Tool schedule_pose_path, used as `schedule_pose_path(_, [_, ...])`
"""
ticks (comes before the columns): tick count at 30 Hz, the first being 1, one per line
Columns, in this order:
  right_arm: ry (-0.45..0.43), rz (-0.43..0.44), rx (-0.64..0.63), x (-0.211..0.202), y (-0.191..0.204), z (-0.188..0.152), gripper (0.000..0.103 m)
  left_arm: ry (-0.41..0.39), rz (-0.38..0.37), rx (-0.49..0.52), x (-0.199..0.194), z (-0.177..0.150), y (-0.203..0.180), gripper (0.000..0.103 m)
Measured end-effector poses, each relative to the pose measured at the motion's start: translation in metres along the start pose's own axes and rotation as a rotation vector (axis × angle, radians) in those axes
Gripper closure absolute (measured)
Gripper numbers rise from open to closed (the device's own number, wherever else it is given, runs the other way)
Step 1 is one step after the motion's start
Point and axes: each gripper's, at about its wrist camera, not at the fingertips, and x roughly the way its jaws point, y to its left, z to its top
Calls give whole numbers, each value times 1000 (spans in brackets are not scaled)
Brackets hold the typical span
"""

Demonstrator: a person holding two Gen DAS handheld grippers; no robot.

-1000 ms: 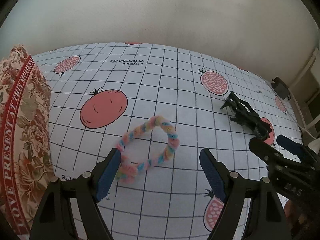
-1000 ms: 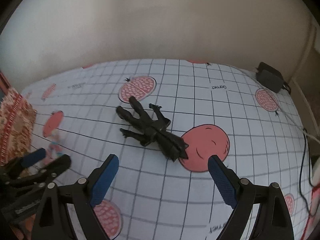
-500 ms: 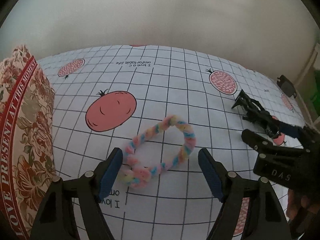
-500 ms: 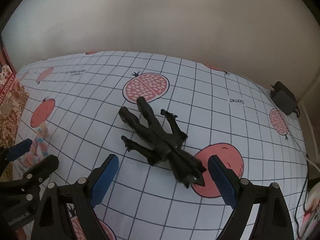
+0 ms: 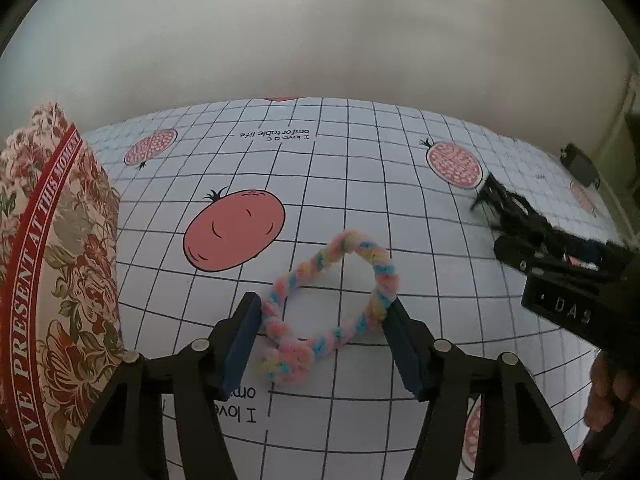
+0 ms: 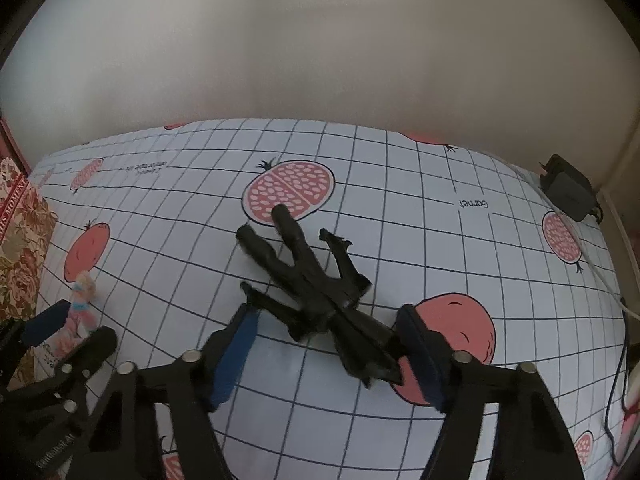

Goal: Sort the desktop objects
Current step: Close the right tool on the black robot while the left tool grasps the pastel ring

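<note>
A pastel braided ring lies on the grid-patterned tablecloth. My left gripper straddles it, jaws closing, and both blue pads touch the ring's sides. A black toy figure lies flat in the right wrist view. My right gripper straddles the figure's near end with its jaws closing: the right pad is at the figure and the left pad is still off its body. Each view shows the other gripper at its edge, and the figure shows in the left wrist view.
A red floral box stands at the left edge of the table. A black charger and its cable lie at the far right. A pale wall rises behind the table. A hand holds the right gripper.
Both pairs of jaws have narrowed. The left pads have come in against the ring's sides. The right gripper has moved forward over the figure, whose near end now sits between its pads.
</note>
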Motion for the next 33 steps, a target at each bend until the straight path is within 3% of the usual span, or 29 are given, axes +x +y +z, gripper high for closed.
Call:
schedule_pose_path(5, [-17, 4, -1, -5, 3, -2, 45, -2, -6, -1, -1, 0, 1, 43])
schedule_pose_path(15, [-31, 20, -10, -7, 9, -3, 74, -5, -1, -19, -1, 0, 5, 54])
schedule_pose_path(24, [-28, 11, 16, -11, 10, -8, 74, -7, -18, -51, -2, 1, 12, 62])
schedule_pose_path(33, [-3, 10, 97, -34, 20, -37, 74, 37, -70, -116, -6, 1, 24, 71])
